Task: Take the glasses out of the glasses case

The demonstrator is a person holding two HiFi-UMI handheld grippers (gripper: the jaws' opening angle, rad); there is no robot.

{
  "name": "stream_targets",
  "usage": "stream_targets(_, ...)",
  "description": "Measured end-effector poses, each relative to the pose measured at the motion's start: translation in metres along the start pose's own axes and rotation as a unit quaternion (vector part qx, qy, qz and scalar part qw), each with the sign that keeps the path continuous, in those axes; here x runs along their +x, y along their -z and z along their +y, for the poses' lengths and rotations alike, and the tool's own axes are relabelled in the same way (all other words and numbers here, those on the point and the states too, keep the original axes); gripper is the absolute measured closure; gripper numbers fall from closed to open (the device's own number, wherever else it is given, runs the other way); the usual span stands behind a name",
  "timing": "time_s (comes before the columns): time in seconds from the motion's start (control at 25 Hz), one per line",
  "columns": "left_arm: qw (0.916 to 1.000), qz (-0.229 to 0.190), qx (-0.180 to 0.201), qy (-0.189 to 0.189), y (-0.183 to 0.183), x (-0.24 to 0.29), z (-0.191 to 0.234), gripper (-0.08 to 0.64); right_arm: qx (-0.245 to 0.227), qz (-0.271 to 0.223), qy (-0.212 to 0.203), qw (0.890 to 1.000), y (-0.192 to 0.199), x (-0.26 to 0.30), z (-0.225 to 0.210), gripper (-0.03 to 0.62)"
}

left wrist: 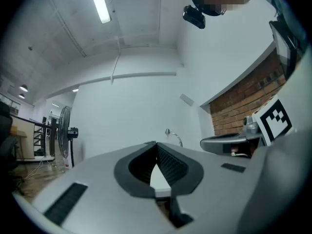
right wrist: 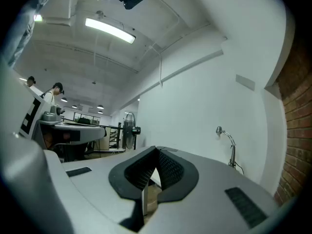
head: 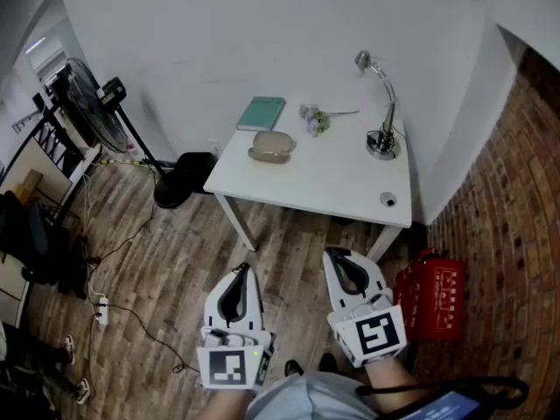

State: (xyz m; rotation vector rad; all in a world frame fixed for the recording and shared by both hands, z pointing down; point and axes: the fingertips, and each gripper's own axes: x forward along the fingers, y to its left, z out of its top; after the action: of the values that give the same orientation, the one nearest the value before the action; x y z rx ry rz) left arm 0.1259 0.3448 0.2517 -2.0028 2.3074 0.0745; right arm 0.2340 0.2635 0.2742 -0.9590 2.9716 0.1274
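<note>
Nearest, the left hand-held gripper point(head: 243, 271) and the right hand-held gripper point(head: 338, 255) hover closed and empty, short of the tabletop point(head: 319, 178). The tan glasses case point(head: 271, 145) lies near its far left corner, with a teal book point(head: 262, 113) just behind. A flower sprig point(head: 317, 118) and a desk lamp point(head: 382, 103) stand along the far edge.

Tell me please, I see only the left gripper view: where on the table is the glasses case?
Observer: In the head view the glasses case lies on the white table, near its far left corner, just in front of a green book.
Operator: Is it open?
Observer: It looks closed, and no glasses show outside it.
Operator: Does the right gripper hold something?
Observer: No. In its own view the right gripper has its jaws together, with nothing between them.
</note>
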Motion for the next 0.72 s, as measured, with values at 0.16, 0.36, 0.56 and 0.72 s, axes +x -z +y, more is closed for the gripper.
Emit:
stream_targets(0.16, 1.0000, 0.007, 0.001, -0.006, -0.001, -0.001, -0.001, 0.554, -0.003, 0.002, -0.003, 1.000, 0.000, -0.002, 0.000, 0.578)
stream_targets(0.36, 1.0000, 0.003, 0.002, -0.001, -0.001, -0.003, -0.009, 0.554, 0.006, -0.008, -0.001, 1.000, -0.002, -0.008, -0.004, 0.577)
stream_targets(0.56, 0.9999, 0.004, 0.007, -0.007, -0.003, -0.004, -0.019, 0.554, 0.014, -0.005, -0.011, 1.000, 0.002, -0.013, -0.014, 0.356)
stream_targets(0.72, 0.9998, 0.008, 0.011, -0.012, -0.001, -0.002, -0.034, 0.554, 0.011, -0.005, -0.013, 1.000, 0.003, -0.020, -0.027, 0.354)
